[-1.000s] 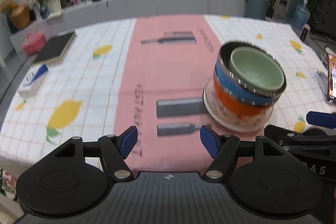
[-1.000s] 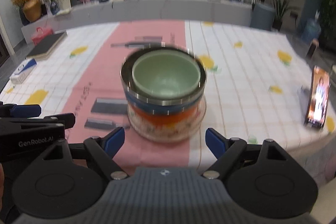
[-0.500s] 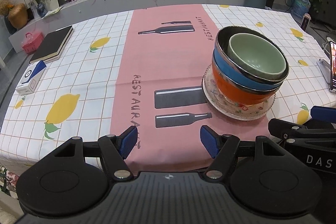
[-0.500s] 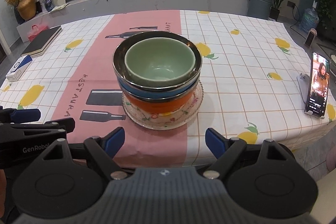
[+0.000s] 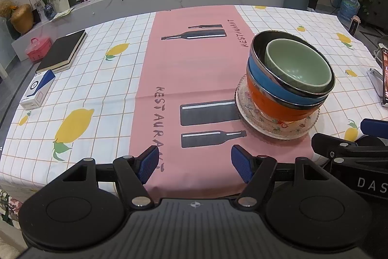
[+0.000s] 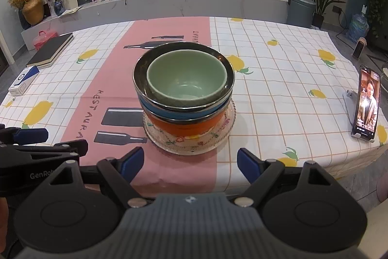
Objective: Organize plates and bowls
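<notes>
A stack stands on the tablecloth: a patterned glass plate (image 6: 189, 146) at the bottom, an orange bowl (image 6: 184, 126), a blue steel-rimmed bowl (image 6: 181, 113), and a pale green bowl (image 6: 186, 78) nested on top. The same stack shows right of centre in the left wrist view, with the plate (image 5: 276, 128) and green bowl (image 5: 298, 67). My left gripper (image 5: 195, 164) is open and empty over the near table edge, left of the stack. My right gripper (image 6: 191, 163) is open and empty, just in front of the stack.
A black notebook (image 5: 61, 51) and a small blue-white box (image 5: 37, 89) lie at the far left. A phone on a stand (image 6: 366, 104) plays video at the right edge. A low cabinet with plants stands behind the table.
Both grippers have pulled back and steadied; the stack sits slightly farther off and is now sharp. Both stay open and empty. The stack has not moved.
</notes>
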`<state>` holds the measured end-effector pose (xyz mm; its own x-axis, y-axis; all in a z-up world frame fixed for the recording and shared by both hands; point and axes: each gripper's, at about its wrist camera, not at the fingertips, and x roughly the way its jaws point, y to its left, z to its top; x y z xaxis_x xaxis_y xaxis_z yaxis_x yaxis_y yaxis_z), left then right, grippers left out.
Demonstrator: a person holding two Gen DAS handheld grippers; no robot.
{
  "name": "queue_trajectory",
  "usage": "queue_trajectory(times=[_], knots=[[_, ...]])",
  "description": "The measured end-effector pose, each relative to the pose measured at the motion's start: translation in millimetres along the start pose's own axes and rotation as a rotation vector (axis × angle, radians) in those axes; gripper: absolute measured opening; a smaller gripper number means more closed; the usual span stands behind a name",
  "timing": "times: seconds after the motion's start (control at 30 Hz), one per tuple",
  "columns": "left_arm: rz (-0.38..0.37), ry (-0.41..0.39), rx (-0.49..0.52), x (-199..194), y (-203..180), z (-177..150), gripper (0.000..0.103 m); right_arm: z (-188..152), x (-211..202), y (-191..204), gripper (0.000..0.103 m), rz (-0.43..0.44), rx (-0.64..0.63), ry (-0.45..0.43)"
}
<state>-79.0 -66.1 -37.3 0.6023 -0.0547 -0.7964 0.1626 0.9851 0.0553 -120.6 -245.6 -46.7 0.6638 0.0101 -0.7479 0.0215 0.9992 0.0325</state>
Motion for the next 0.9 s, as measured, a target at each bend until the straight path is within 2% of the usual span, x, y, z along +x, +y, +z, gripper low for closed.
queue_trajectory(times=[0.9], knots=[[-0.002,0.001,-0.013,-1.4,5.0,-2.4,0.08,2.1,-1.4,3.7,0.083,0.005,-0.01,-0.017]])
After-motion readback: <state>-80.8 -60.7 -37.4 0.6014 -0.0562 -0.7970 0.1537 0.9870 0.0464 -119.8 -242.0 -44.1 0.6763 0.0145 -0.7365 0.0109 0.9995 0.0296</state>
